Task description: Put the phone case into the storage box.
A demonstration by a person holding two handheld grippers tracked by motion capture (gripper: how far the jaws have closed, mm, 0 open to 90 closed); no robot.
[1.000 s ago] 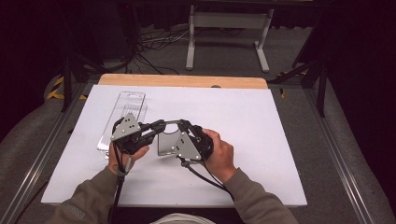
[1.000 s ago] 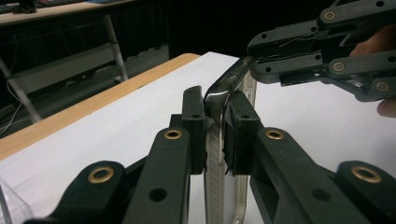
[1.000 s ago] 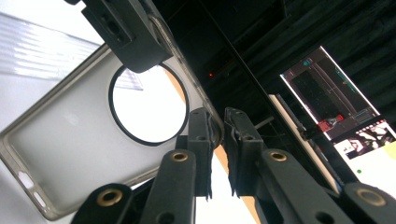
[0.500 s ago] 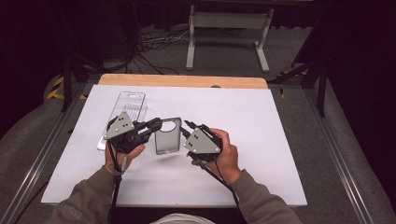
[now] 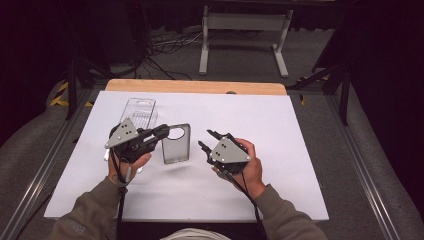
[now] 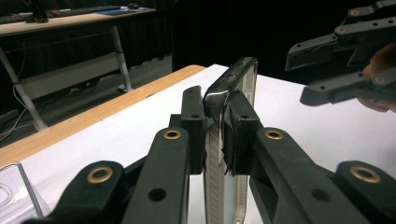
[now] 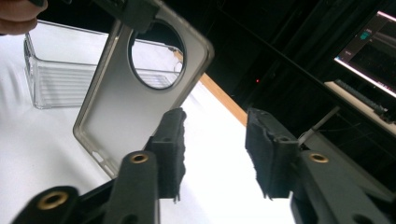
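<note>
Parted from the phone case [image 5: 176, 144] since half a second ago: right hand-held gripper [image 5: 208, 141] now drawn off to the case's right, with bare white surface [image 5: 280, 130] between them, where a second ago both tools met over it. Held up off the surface, that translucent grey case with the round camera cut-out, long axis running roughly away from the person, cut-out end farthest. Pinched at its upper left edge near the cut-out by the left hand-held gripper [image 5: 162, 132]; seen along that tool's own jaws, the case rim [image 6: 227, 100] squeezed edge-on between both black pads. Clearly nearer, then, the left hand, already clamped on; the right standing with jaws spread wide and nothing between them, the case [image 7: 140, 93] hanging just ahead and to the left of its left pad [image 7: 171, 140], not touching. Likely hinge of the coming move: case lying leftward from the open right tool, its free long edge facing it. Beyond, near the left arm, a clear plastic tray [image 5: 137, 114] lying flat on the surface.
</note>
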